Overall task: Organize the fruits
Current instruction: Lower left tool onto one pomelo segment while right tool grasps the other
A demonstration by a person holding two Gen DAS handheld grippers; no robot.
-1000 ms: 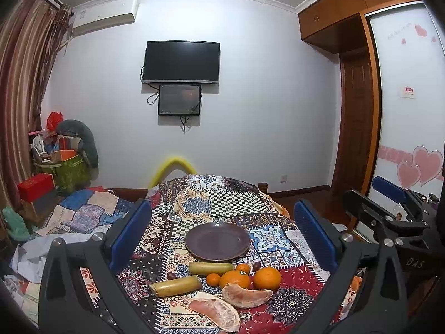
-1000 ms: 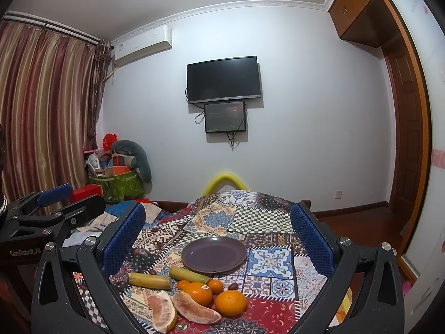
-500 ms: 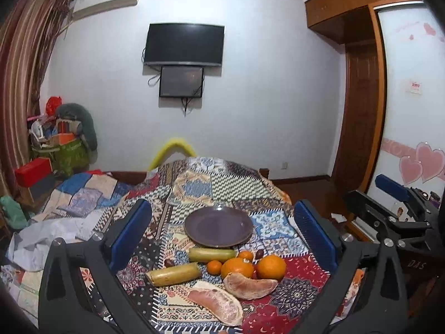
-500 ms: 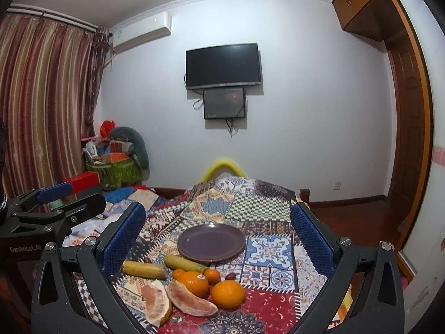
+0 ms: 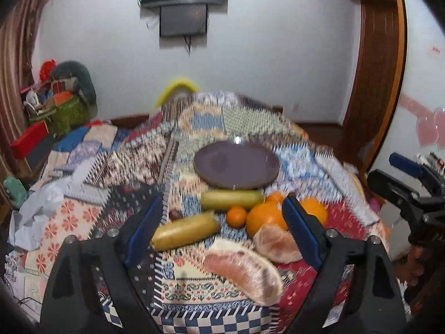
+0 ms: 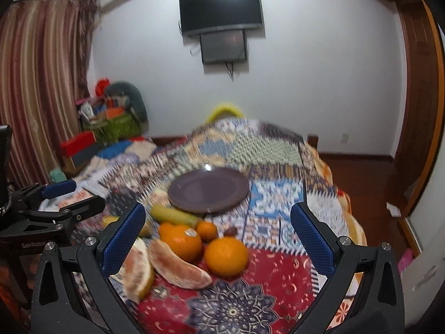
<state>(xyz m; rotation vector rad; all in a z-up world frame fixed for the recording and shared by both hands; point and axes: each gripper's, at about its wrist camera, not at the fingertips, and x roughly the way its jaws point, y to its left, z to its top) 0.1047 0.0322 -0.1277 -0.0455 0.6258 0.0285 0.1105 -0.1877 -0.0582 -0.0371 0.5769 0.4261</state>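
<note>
The left gripper (image 5: 222,222) has black plastic arms and ribbed blue pads; its jaws are closing, with nothing pressed between them. Nearest, just below its gap, lies a peeled pomelo segment (image 5: 244,272), pale pink, membranous and crescent-shaped. A second, stubbier segment (image 5: 275,243) lies against the inner side of the right-hand pad. Framed between the pads lie a cut banana piece (image 5: 185,233), smooth and yellow-green with a blunt end, a small round tangerine (image 5: 236,216) and a large glossy orange (image 5: 264,220). Beyond them lies a second banana piece (image 5: 232,199), and farther still a flat, round, matte purple plate (image 5: 236,165), bare. Everything rests on a patchwork cloth (image 5: 194,289) of printed squares.

The right gripper (image 6: 218,236) stands spread wide, gripping nothing. A pomelo segment (image 6: 139,270) lies by its left-hand pad, another (image 6: 180,267) is inside the gap, and two oranges (image 6: 226,256) are between the pads, one with a sticker. The plate (image 6: 208,189) sits past the fingertips. On the far wall hangs a dark flat television (image 6: 221,11).
</note>
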